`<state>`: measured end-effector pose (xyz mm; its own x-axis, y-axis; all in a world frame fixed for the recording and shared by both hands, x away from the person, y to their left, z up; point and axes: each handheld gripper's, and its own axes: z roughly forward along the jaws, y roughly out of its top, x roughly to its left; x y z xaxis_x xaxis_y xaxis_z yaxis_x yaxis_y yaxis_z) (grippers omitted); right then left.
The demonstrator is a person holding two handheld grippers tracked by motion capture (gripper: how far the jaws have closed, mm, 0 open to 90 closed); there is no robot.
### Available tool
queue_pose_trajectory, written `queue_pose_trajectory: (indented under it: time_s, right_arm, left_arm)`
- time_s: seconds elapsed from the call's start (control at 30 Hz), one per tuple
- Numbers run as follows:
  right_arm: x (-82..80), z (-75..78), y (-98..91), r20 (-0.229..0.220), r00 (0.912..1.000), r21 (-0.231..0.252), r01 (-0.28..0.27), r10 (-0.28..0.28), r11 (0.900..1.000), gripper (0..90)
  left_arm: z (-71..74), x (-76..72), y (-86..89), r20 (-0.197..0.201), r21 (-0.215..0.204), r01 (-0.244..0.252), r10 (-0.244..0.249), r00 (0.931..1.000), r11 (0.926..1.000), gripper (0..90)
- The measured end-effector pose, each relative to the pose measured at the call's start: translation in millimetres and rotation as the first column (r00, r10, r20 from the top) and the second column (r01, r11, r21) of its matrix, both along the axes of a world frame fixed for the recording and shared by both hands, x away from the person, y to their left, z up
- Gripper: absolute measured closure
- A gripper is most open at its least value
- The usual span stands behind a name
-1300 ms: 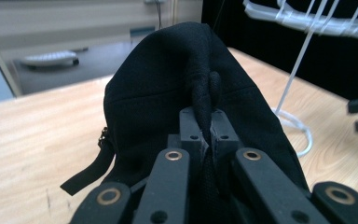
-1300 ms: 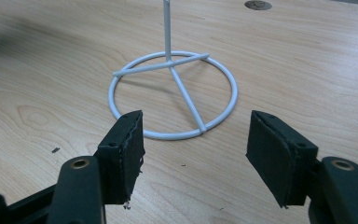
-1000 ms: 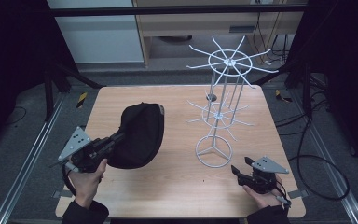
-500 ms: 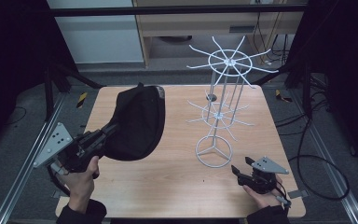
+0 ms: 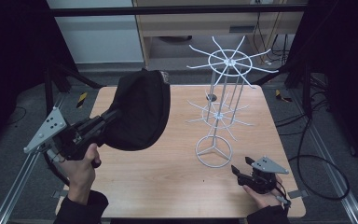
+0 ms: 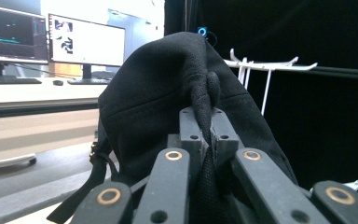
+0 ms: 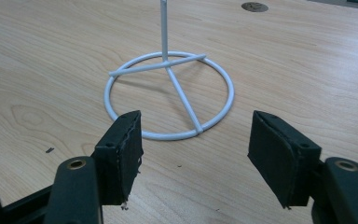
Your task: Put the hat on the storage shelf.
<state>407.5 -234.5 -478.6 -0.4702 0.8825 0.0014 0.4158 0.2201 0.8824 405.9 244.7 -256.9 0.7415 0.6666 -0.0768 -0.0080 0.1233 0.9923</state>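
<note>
Compared with a second ago, the black backpack (image 5: 140, 112) is now lifted clear of the bench (image 5: 168, 186) and carried higher and a little toward the far edge, where earlier it rested on the wood at the left side. It is held by the left gripper (image 5: 103, 122), whose fingers (image 6: 193, 135) are clamped on a fold of the bag's fabric, seemingly its top loop, as seen in the left gripper view. This is judged to mean that the lifting step is under way and that hanging the bag on the white wire rack (image 5: 223, 93) is the likely aim; the rack's upper spokes are not yet reached.

The backpack's long axis runs from lower left to upper right in the high view, tilted up and away from the person, with the gripped end nearest the left hand (image 5: 81, 170) and the far end pointing toward the bench's back edge.

The right gripper (image 5: 243, 169) is held low near the rack's ring base (image 7: 168, 93), with its fingers spread apart and nothing between them.
</note>
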Motion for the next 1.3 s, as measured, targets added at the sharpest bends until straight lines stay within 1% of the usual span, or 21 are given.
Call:
queue_pose_trajectory:
  time_s: [0.07, 0.1, 0.2, 0.33, 0.5, 0.63, 0.7, 0.83, 0.87, 1.07, 1.3]
  right_arm:
    - [0.0, 0.0, 0.0, 0.000, 1.0000, 0.000, 0.000, 0.000, 1.0000, 35.2]
    - [0.0, 0.0, 0.0, 0.000, 1.0000, 0.000, 0.000, 0.000, 1.0000, 35.2]
    - [-0.2, 0.0, 0.0, 0.000, 1.0000, 0.001, 0.001, -0.001, 1.0000, 35.1]
    - [-0.2, 0.1, 0.0, 0.002, 1.0000, 0.000, 0.002, -0.002, 1.0000, 35.1]
    - [-0.1, 0.1, -0.1, 0.001, 1.0000, 0.001, 0.001, -0.001, 1.0000, 35.1]
    - [-0.2, 0.1, -0.1, 0.002, 1.0000, 0.000, 0.001, -0.001, 1.0000, 35.1]
    - [-0.1, 0.0, -0.1, 0.004, 1.0000, -0.002, -0.001, 0.001, 1.0000, 35.2]
    - [0.1, -0.2, 0.0, 0.003, 1.0000, -0.002, -0.002, 0.002, 1.0000, 35.1]
    - [0.0, -0.3, 0.2, 0.001, 1.0000, -0.003, -0.002, 0.002, 1.0000, 35.1]
    - [0.0, -0.3, 0.2, 0.000, 1.0000, -0.002, -0.004, 0.004, 1.0000, 35.0]
    - [-0.2, -0.3, 0.5, -0.002, 1.0000, 0.000, -0.007, 0.007, 1.0000, 35.0]
  left_arm:
    - [9.7, 0.1, -0.3, 0.013, -0.001, 0.002, -0.002, 0.9999, 1.0000, 86.1]
    - [13.3, -0.2, -0.4, 0.019, 0.003, 0.003, -0.003, 0.9998, 1.0000, 86.1]
    - [22.7, -1.1, -2.2, 0.032, -0.003, 0.007, -0.007, 0.9995, 1.0000, 86.2]
    - [32.2, -2.1, -6.3, 0.052, -0.016, 0.023, -0.023, 0.9984, 0.9996, 86.2]
    - [41.2, -1.2, -15.9, 0.067, -0.015, 0.040, -0.039, 0.9970, 0.9991, 86.2]
    - [46.6, 0.4, -26.0, 0.077, -0.019, 0.057, -0.056, 0.9955, 0.9982, 86.2]
    - [49.3, 0.4, -30.6, 0.090, -0.020, 0.068, -0.066, 0.9938, 0.9975, 86.2]
    - [54.5, 2.1, -39.7, 0.099, -0.013, 0.082, -0.081, 0.9918, 0.9965, 86.2]
    - [55.4, 3.2, -42.2, 0.099, -0.017, 0.086, -0.083, 0.9916, 0.9962, 86.2]
    - [58.3, 12.3, -59.4, 0.093, -0.002, 0.110, -0.109, 0.9897, 0.9940, 86.1]
    - [54.9, 23.6, -80.3, 0.075, 0.013, 0.138, -0.138, 0.9875, 0.9904, 86.1]
